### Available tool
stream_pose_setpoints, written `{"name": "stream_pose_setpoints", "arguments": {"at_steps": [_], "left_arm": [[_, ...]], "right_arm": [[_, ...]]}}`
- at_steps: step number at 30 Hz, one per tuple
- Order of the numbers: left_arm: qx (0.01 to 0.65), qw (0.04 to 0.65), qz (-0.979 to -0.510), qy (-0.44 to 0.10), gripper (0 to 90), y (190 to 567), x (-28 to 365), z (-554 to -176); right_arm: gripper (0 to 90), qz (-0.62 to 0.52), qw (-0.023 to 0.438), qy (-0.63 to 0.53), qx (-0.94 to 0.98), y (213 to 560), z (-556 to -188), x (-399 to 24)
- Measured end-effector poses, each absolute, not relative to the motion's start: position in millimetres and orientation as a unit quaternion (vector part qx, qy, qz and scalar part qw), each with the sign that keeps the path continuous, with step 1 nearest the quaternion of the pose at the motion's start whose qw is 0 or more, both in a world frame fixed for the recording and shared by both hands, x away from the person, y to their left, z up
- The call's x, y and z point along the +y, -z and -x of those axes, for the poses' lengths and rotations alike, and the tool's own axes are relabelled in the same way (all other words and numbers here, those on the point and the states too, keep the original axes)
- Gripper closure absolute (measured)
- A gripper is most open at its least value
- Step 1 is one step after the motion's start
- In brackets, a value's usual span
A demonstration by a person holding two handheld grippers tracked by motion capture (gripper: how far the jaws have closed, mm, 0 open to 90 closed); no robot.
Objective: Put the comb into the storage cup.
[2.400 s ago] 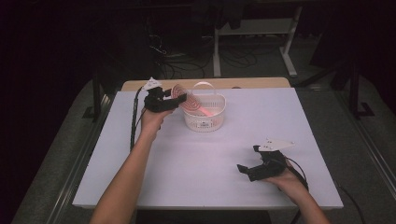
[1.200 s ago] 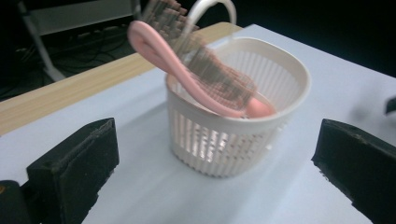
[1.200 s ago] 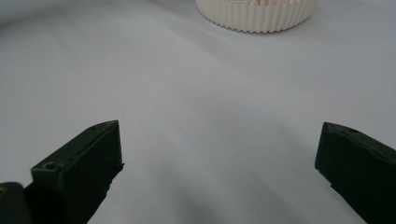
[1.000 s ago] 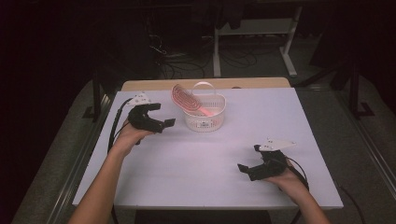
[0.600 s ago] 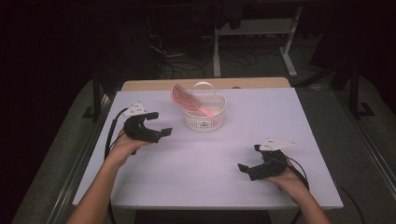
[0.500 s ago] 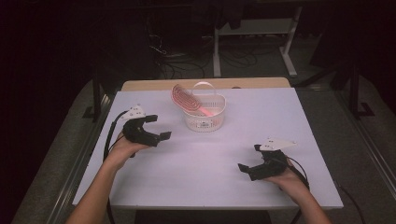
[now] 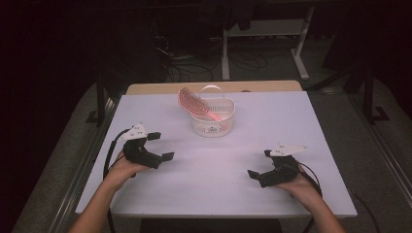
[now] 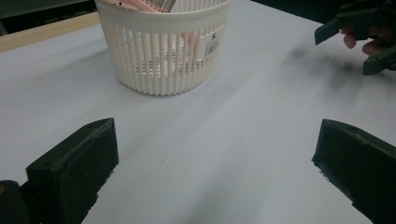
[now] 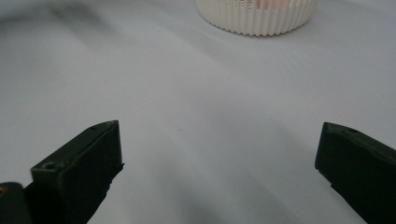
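Pink comb (image 7: 194,104) is seen lodged in white basket (image 7: 212,118) at the table's (image 7: 204,194) far middle, head leaning out over the left rim. Placement is judged done. Left gripper (image 7: 158,145) is held near the basket's left, jaws spread, empty. Right gripper (image 7: 260,164) is rested well apart, jaws wide, empty. Nothing is left but parking both.
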State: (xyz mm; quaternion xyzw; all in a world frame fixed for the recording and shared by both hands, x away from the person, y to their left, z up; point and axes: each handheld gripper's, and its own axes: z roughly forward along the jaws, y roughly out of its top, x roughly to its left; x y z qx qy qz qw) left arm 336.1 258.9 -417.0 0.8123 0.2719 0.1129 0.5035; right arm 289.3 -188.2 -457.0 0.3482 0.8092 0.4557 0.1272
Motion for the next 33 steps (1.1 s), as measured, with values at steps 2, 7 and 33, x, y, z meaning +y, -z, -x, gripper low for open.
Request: {"name": "stream_pose_setpoints", "arguments": {"at_steps": [2, 7, 33], "left_arm": [[0.27, 0.502, -0.814, -0.114, 0.0, 419.6, 259.8, -332.7], [0.274, 0.503, -0.812, -0.113, 0.0, 427.2, 262.9, -324.5], [0.28, 0.491, -0.817, -0.117, 0.0, 449.5, 275.4, -297.4]], "right_arm": [[0.2, -0.348, 0.128, -0.456, 0.809, 456.9, -289.2, -188.1], [0.2, -0.348, 0.128, -0.455, 0.809, 457.0, -289.0, -188.2], [0.2, -0.35, 0.129, -0.449, 0.812, 458.3, -288.6, -187.4]]}}
